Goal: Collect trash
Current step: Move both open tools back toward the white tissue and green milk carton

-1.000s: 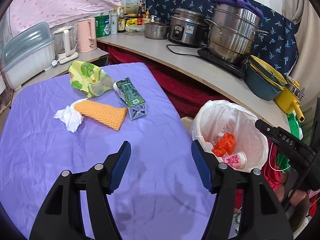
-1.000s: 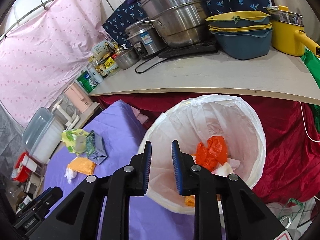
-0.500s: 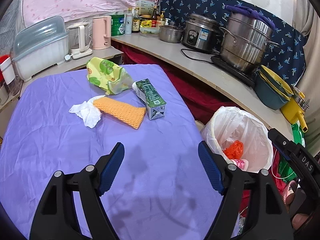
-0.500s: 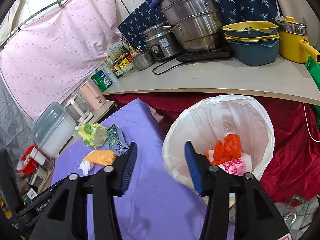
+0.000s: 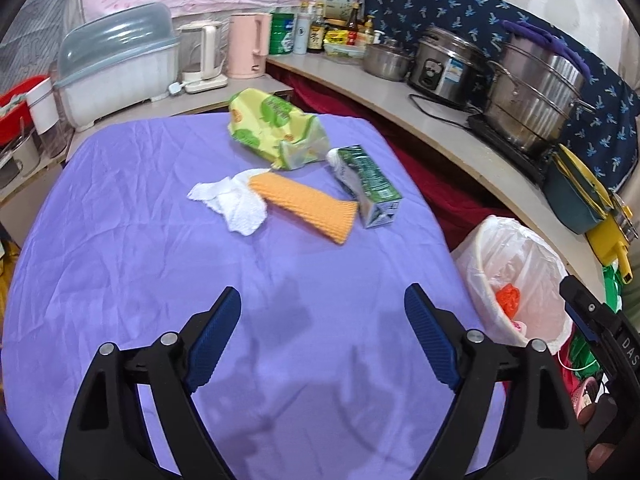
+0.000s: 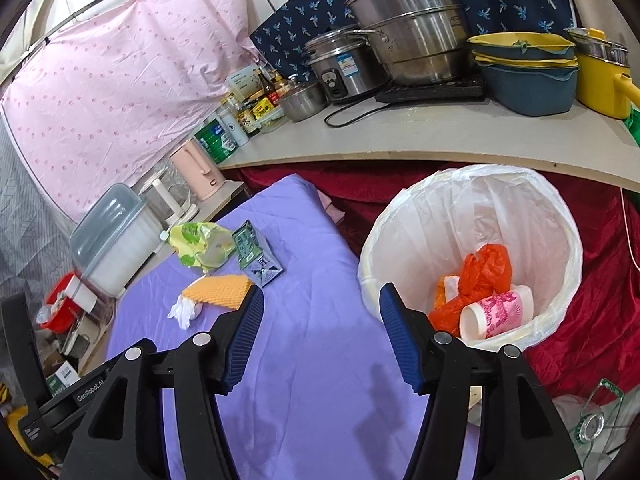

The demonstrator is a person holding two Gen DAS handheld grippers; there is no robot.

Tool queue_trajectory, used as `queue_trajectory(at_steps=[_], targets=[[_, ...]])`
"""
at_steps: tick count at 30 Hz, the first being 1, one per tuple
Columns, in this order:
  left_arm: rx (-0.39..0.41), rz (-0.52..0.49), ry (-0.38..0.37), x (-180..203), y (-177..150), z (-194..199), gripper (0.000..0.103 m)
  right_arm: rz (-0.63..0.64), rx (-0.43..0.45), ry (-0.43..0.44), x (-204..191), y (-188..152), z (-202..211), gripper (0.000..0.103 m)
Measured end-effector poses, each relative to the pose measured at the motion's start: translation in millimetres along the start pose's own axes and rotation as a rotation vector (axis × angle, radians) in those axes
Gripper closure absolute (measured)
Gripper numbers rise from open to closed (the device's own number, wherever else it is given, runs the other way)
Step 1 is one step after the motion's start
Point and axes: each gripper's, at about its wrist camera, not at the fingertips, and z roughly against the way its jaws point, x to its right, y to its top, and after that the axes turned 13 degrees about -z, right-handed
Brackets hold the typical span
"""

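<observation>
Left gripper (image 5: 322, 312) and right gripper (image 6: 321, 308) tilt downward, jaws opening, empty, over bare purple-clothed table (image 5: 120, 264) near its front edge.

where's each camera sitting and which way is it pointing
Left wrist: on the left gripper, angled down over the purple table at the sponge; jaws opening, empty.
Right wrist: on the right gripper, facing the table edge and bin; jaws opening, empty.
Shared: table, sponge, carton, bin.
</observation>
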Motion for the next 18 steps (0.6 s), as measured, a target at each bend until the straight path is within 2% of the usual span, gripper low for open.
queue_trajectory(at_steps=[8,16,18], targets=[[-0.027,0.057,0.066,-43,-10,-8,0.023,0.042,-0.078,0.015,-26,-23,-30,0.044],[-0.048,0.120,0.088,-80,-10,-21,0.021,0.093,-0.127,0.027,-57,-34,-63,0.044],[-0.053,0.134,0.097,-90,-8,-27,0.019,0.104,-0.129,0.025,-62,-34,-71,0.040]])
